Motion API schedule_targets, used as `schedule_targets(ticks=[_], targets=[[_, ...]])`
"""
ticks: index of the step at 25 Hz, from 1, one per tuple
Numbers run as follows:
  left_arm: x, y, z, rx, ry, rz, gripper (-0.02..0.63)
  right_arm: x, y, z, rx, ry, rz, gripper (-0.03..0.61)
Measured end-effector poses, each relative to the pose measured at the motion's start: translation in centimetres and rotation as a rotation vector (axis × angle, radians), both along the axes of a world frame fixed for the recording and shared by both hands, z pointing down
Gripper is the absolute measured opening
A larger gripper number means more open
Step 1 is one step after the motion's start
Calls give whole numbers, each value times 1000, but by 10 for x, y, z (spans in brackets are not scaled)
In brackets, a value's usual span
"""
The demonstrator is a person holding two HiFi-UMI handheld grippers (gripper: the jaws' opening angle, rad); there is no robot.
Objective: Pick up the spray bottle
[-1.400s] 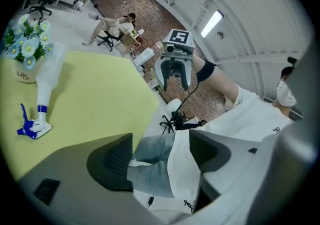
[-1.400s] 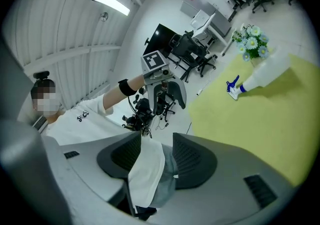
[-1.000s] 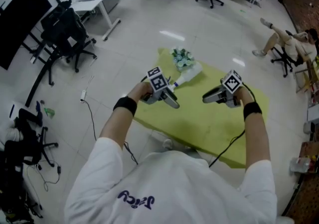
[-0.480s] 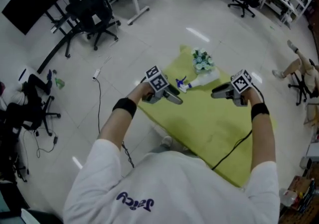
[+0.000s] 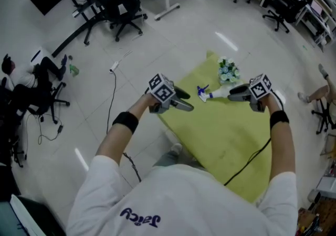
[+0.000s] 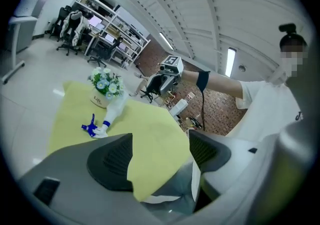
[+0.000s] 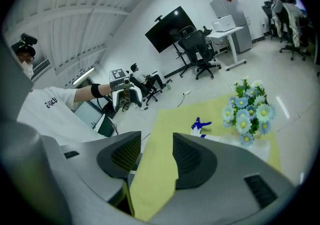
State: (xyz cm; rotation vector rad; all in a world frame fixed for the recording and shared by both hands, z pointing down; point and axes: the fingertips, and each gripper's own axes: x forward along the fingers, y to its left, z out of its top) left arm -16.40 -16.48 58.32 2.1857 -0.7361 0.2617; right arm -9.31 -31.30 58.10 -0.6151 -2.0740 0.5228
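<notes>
We find both tools held above the near side of the bench (image 5: pixel 220 146), which is covered with a yellow cloth. The left hand-held gripper (image 6: pixel 160 141) has its jaws set wide, with only cloth showing through the gap. The right hand-held gripper (image 7: pixel 156 141) has its jaws drawn in narrow, and nothing sits between them. Neither tool touches anything.

The spray bottle (image 5: pixel 216 94) lies on its side further out on the cloth. Its blue trigger head points towards the left tool and its white body runs towards the flower pot (image 6: pixel 100 100), which stands just beside it. The right tool is nearer the bottle than the left one.

We judge the step in hand to be the approach, with no grasp made yet. The next move calls for the right jaws to be opened before they reach the bottle, then brought over the white body crosswise. Care is needed to stay clear of the flowers close behind.

As to writing, the person's white shirt carries purple script across the back, which we cannot read with confidence. Each tool bears a cube of black-and-white square markers and no words. The pot shows a short word that appears to read "Life". We see no label on the bottle.
</notes>
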Motion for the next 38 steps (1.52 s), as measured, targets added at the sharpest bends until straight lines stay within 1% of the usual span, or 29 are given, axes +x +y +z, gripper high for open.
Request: schedule_targets(ticks=[2,5,7,12,16,17,20,22,25,28,32,33,36,38], targets=[[-15,-1,-4,50,-11,-83,357,-10,0,0,3,-25,-4,210],[-41,0,-14,138,-48,-212,357,-21,4,0,5,-57,-8,210],[-54,5,-20,175,-70,-274,357,-26,6,2,38,-70,-25,210],[-73,25,-24,223,-132,-376,357,-27,4,24,166,-60,-90,218],[-82,40,-23,260,-153,-458,357,-32,-4,44,271,-43,-133,224],[-85,44,-23,268,-161,-476,357,-35,-5,50,299,-38,-144,236],[-93,55,-18,291,-189,-525,357,-40,-11,72,408,-14,-197,250],[-97,59,-16,305,-195,-561,357,-43,-13,86,496,-11,-250,250],[-95,61,-15,328,-173,-602,357,-44,-14,109,631,-13,-340,250],[-91,58,-14,354,-184,-624,357,-46,-18,130,708,5,-393,252],[-87,55,-2,364,-231,-630,357,-56,-6,147,799,-2,-519,292],[-85,55,1,362,-237,-628,357,-56,-4,153,816,5,-548,300],[-83,53,8,360,-241,-636,357,-51,-3,175,868,38,-627,356],[-86,52,11,361,-247,-643,357,-50,-7,186,934,62,-698,383]])
